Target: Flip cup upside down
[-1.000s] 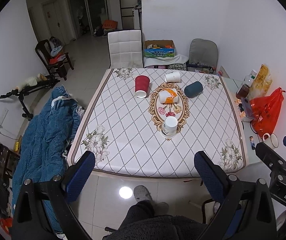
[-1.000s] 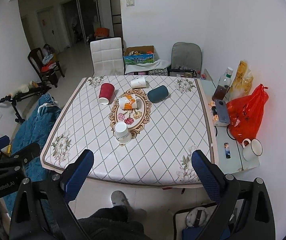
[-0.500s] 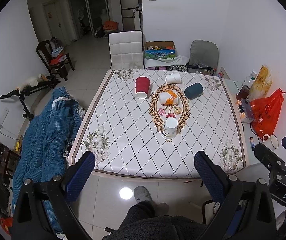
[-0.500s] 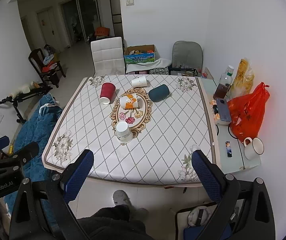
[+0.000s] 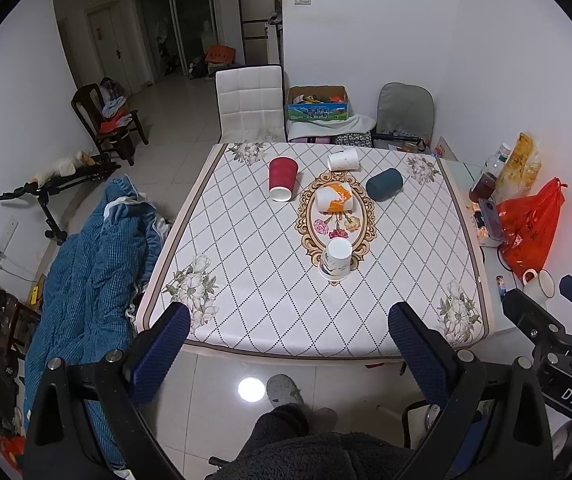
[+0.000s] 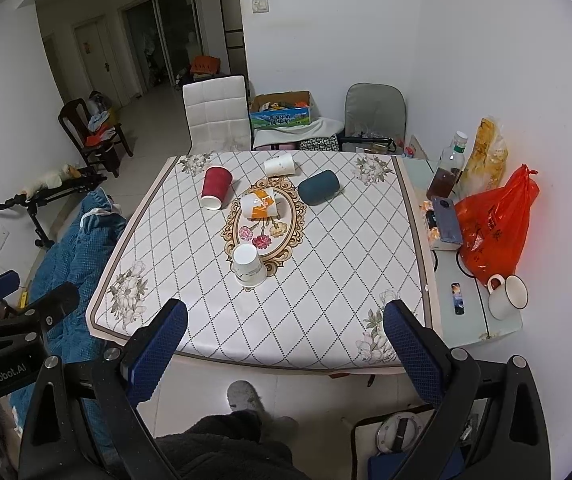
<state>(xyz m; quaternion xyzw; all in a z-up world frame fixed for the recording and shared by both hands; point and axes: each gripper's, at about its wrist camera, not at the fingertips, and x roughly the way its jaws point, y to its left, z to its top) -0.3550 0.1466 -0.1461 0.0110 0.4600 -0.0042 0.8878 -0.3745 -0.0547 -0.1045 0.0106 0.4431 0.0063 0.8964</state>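
Observation:
A white paper cup (image 5: 335, 259) stands upside down, base up, near the middle of the patterned table (image 5: 246, 280); it also shows in the right wrist view (image 6: 248, 266). A red cup (image 5: 282, 178), a white-orange cup (image 5: 335, 198), a plain white cup (image 5: 343, 160) and a dark teal cup (image 5: 384, 184) lie on their sides farther back. My left gripper (image 5: 286, 344) is open and empty, held high before the table's near edge. My right gripper (image 6: 284, 340) is open and empty too, beside it.
A side shelf (image 6: 474, 312) right of the table holds an enamel mug (image 6: 508, 296), a red bag (image 6: 494, 224), a bottle and a phone. A blue quilt (image 5: 86, 272) lies left of the table. A white chair (image 5: 250, 104) stands behind it.
Both grippers have drawn slightly back and up from the table. The cups have not moved.

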